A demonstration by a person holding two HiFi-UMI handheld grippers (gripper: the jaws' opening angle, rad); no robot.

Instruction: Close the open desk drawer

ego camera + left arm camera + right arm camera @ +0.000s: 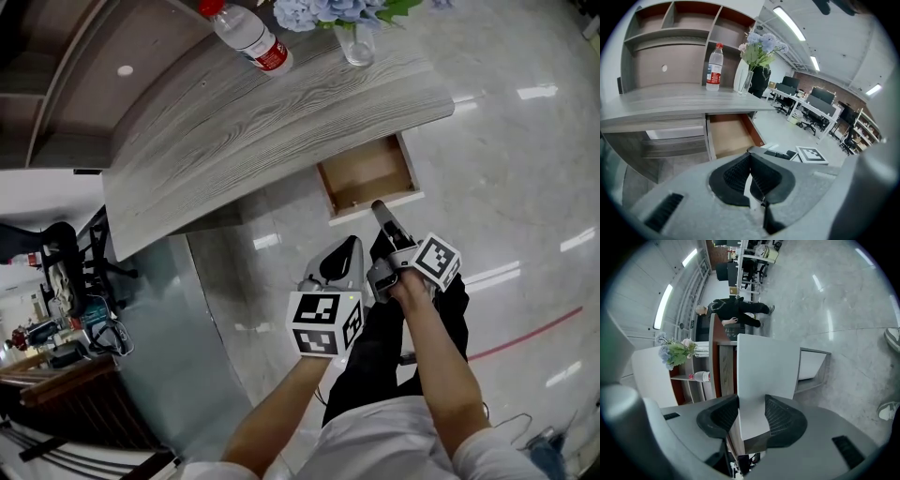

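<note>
The wooden drawer (366, 173) stands pulled out from under the grey desk top (272, 131), its white front panel (375, 208) facing me. My right gripper (378, 206) reaches that panel's edge. In the right gripper view the white front panel (766, 362) fills the gap between the two black pads of the right gripper (751, 401), which press on it from both sides. My left gripper (352, 246) hangs a little nearer to me, apart from the drawer, with its jaws together. In the left gripper view the left gripper (750, 157) points towards the open drawer (729, 133).
A water bottle (251, 36) and a glass vase of flowers (356, 37) stand on the desk. A black chair and clutter (66, 262) sit at the left. Glossy floor with a red line (525, 333) spreads to the right. A person in dark clothes (733, 310) stands beyond the desk.
</note>
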